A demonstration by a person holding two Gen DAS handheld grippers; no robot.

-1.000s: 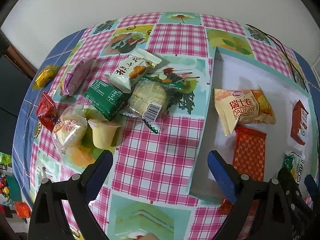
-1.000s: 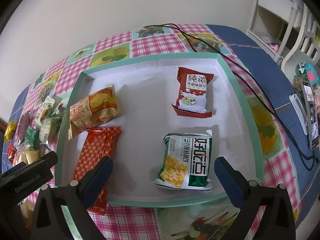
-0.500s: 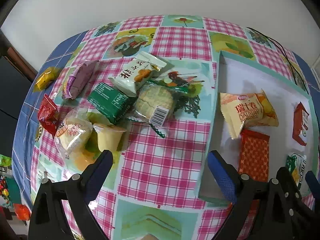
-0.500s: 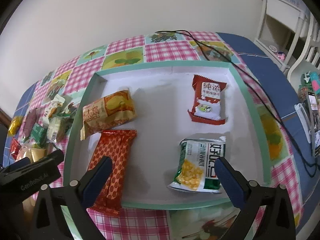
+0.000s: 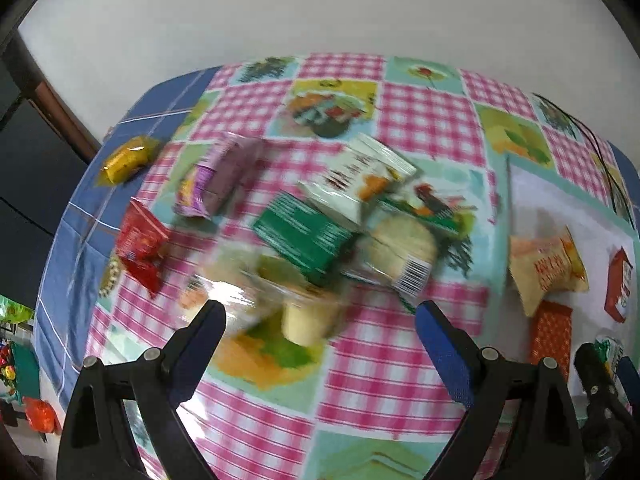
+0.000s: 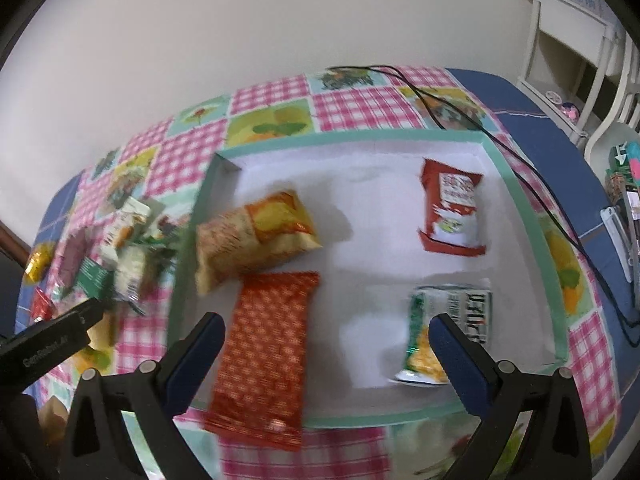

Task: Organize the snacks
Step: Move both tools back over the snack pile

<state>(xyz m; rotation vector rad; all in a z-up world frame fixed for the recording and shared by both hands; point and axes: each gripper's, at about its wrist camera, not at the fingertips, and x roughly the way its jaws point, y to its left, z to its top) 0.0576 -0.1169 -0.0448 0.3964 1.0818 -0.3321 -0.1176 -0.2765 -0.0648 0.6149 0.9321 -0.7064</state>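
Your tray [image 6: 520,208] fills the centre-right of the right view and holds four packs; the loose pile sits centre-left in the left view. Largest, the orange patterned pack [image 6: 264,344] overhangs the tray's near rim: light, crinkly, slippery, so pinch a sealed end. The green box [image 5: 300,236] looks stiff; take it across its flat sides. The pudding cup [image 5: 308,318] is small and probably crushable. Print is too blurred to read. Left gripper [image 5: 320,320] and right gripper [image 6: 326,334] both gape wide, holding nothing.

Black cable [image 6: 472,120] on checked tablecloth [image 6: 360,108]; white shelf, maybe chair [image 6: 572,56], at rt.
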